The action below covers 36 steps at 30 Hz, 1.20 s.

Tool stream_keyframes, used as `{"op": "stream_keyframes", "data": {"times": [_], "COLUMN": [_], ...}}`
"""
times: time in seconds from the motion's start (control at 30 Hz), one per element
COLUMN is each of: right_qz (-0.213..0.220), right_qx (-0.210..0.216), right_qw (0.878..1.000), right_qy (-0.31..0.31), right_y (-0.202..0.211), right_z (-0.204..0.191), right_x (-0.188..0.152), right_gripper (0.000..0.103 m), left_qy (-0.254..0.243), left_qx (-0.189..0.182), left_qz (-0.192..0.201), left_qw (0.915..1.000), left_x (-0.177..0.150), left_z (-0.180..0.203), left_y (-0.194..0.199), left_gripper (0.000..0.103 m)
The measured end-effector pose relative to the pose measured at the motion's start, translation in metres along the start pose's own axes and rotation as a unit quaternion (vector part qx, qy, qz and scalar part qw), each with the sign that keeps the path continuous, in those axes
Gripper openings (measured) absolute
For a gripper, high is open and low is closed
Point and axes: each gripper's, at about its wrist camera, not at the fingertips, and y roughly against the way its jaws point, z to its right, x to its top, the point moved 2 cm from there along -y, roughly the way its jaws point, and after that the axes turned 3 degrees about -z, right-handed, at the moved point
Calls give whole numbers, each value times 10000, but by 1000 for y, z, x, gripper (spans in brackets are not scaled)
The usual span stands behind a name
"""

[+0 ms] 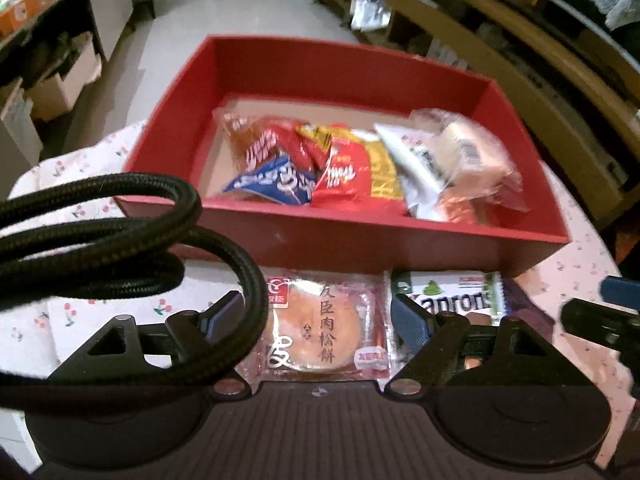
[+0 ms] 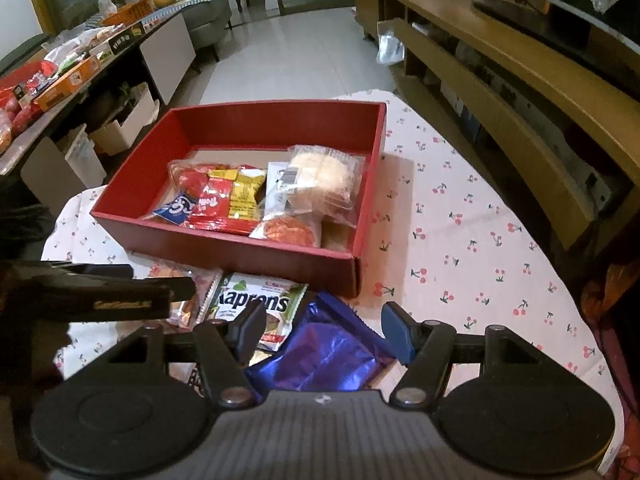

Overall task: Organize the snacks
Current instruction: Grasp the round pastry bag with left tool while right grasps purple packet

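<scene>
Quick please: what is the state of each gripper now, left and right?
Left gripper: open, holding nothing, around the pastry packet.
Right gripper: open, holding nothing, over the blue foil packet.

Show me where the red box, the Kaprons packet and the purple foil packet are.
red box [image 2: 240, 254], right wrist view, near wall.
Kaprons packet [image 2: 256, 300], right wrist view, printed name.
purple foil packet [image 2: 328, 356], right wrist view, middle of foil.

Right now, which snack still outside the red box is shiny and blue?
The crinkly blue foil packet, lying between the right gripper's fingers. The other two outside are a clear-wrapped round cake and a green-and-white Kaprons pack.
</scene>
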Motion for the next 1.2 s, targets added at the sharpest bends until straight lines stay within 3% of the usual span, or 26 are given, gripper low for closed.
{"op": "stream_keyframes", "data": {"times": [0.07, 0.13, 0.2, 0.27, 0.5, 0.77, 0.8, 0.83, 0.93, 1.2], "right_qz": [-52, -105, -162, -251, -557, -653, -681, -660, -752, -1047], "right_qx": [-16, -54, -119, -192, -112, 187, 125, -5, -223, -208], "right_qw": [10000, 9999, 9997, 9993, 9947, 9890, 9890, 9903, 9916, 9942], "right_qy": [-11, -60, -106, -202, -862, -1317, -1309, -1224, -1025, 91], "right_y": [-3, -6, -9, -14, -19, -40, -45, -48, -56, -33], "right_z": [3, 8, 13, 20, 43, 13, 11, 7, 5, 8], "right_x": [0, 0, 0, -1, -18, -22, -22, -21, -25, -45], "right_gripper": [70, 70, 70, 70, 70, 70, 70, 78, 79, 60], "left_qy": [-18, 170, 201, 141, 114, 160, 178, 203, 247, 47], "left_qx": [191, 106, 155, 116, -14, -187, -207, -212, -250, -280], "left_qz": [-28, -112, -102, -92, -190, -222, -231, -238, -236, -323], "left_qw": [9998, 9997, 9996, 9998, 9998, 9995, 9994, 9993, 9991, 9991], "left_x": [0, 2, 2, -1, -21, -31, -31, -32, -33, -37], "left_z": [1, -3, -3, -2, -9, -11, -12, -14, -17, -14], "left_y": [-11, -19, -17, -12, 2, 7, 7, 6, 6, 8], "left_gripper": [87, 90, 86, 75, 66, 66, 67, 68, 71, 73]}}
